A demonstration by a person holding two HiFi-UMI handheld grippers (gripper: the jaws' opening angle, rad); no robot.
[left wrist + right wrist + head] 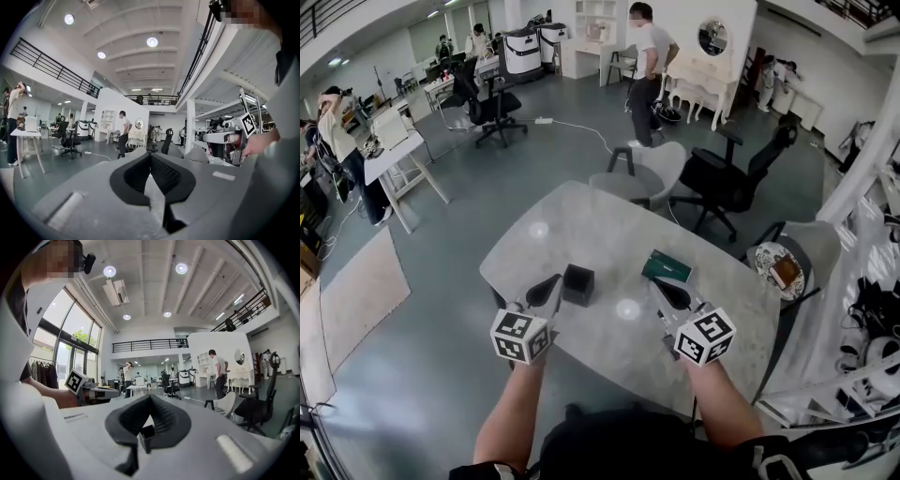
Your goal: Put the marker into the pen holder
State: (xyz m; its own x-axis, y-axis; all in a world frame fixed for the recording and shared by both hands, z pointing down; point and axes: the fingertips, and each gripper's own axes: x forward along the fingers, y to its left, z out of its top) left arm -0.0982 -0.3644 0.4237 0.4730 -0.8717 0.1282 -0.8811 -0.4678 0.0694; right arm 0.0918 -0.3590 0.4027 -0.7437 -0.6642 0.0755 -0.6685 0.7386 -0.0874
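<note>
We hold left gripper (549, 290) and right gripper (673, 295) clenched, empty, near the holder (577, 284); we see no marker, so the step stays unsettled.

You stood at a pale round table (581, 234) on a grey floor (441, 375). Beyond your right gripper (673, 296) sat a black office chair (736, 178); far left of your left gripper (549, 291), a white desk (394, 155). Round ceiling lights (152, 41) glowed overhead.
</note>
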